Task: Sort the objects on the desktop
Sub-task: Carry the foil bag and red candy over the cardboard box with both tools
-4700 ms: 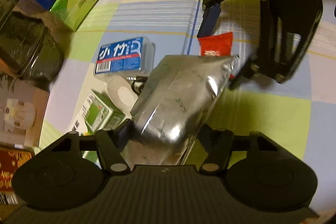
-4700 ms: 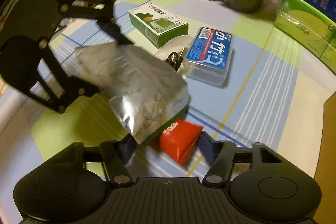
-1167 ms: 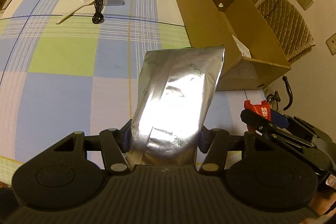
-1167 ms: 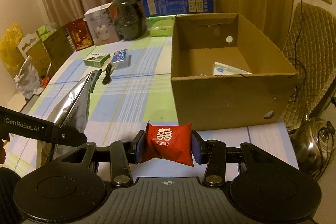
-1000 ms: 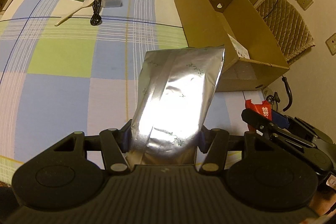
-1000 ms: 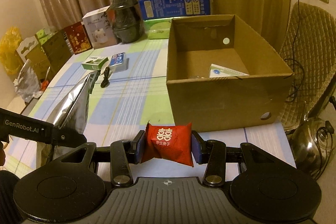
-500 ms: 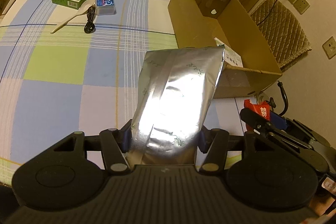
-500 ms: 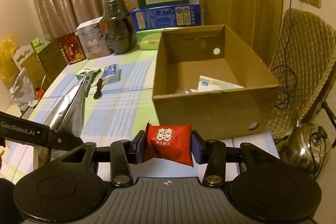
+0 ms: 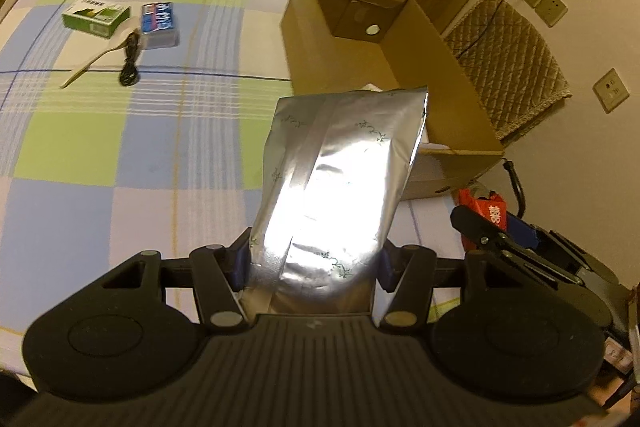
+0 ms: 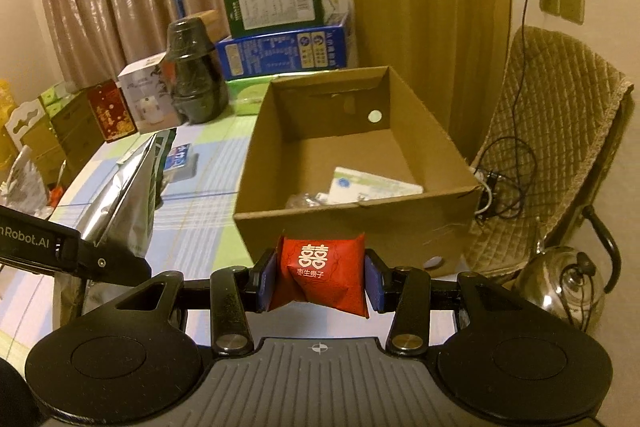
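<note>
My left gripper (image 9: pixel 310 263) is shut on a silver foil bag (image 9: pixel 340 171), held in the air above the checked tablecloth (image 9: pixel 120 155), short of the open cardboard box (image 9: pixel 384 39). My right gripper (image 10: pixel 320 279) is shut on a small red packet (image 10: pixel 320 271) with white characters, just before the box's near wall (image 10: pixel 360 223). A white packet (image 10: pixel 372 185) and a crumpled clear wrapper (image 10: pixel 304 201) lie inside the box. In the left wrist view the right gripper with the red packet (image 9: pixel 488 207) shows at the right; in the right wrist view the foil bag (image 10: pixel 124 195) shows at the left.
At the table's far left lie a green box (image 9: pixel 96 15), a blue-labelled clear box (image 9: pixel 159 25), a white spoon (image 9: pixel 108 51) and a black cable (image 9: pixel 130 67). Stacked cartons (image 10: pixel 280 27) and a dark jar (image 10: pixel 194 83) line the back. A padded chair (image 10: pixel 552 155) and a kettle (image 10: pixel 560 291) stand right of the table.
Both grippers have risen a little and moved toward the cardboard box, each keeping its load. More of the box's inside shows in the right wrist view.
</note>
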The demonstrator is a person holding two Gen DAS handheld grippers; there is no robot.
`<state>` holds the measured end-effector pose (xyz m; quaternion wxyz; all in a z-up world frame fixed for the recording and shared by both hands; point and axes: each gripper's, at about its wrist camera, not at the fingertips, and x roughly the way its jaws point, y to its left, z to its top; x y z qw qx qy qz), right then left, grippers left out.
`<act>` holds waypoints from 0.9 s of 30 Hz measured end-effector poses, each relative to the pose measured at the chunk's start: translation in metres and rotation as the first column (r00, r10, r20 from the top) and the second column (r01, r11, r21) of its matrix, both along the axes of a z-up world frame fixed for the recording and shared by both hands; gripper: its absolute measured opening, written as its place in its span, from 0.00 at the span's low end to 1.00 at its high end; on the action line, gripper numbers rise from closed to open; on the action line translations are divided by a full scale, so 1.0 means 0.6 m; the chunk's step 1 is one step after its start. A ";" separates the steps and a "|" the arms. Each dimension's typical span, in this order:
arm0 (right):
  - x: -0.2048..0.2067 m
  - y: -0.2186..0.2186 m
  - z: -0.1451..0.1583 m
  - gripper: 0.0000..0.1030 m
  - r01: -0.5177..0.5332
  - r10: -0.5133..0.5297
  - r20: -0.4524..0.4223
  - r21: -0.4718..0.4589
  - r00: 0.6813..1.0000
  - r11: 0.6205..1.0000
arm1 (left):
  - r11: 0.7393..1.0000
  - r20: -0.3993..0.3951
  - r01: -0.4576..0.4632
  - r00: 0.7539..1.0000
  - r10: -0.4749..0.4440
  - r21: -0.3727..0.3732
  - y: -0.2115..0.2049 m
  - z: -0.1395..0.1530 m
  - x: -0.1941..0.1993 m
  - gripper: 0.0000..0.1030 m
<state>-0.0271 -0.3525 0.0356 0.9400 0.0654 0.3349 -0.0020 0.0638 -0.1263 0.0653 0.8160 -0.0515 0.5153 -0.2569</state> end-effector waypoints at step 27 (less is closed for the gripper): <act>0.041 -0.062 0.035 0.41 0.017 -0.015 0.052 -0.039 0.999 0.999 | 0.999 0.015 0.042 0.999 -0.041 -0.030 -0.111 0.044 0.035 0.51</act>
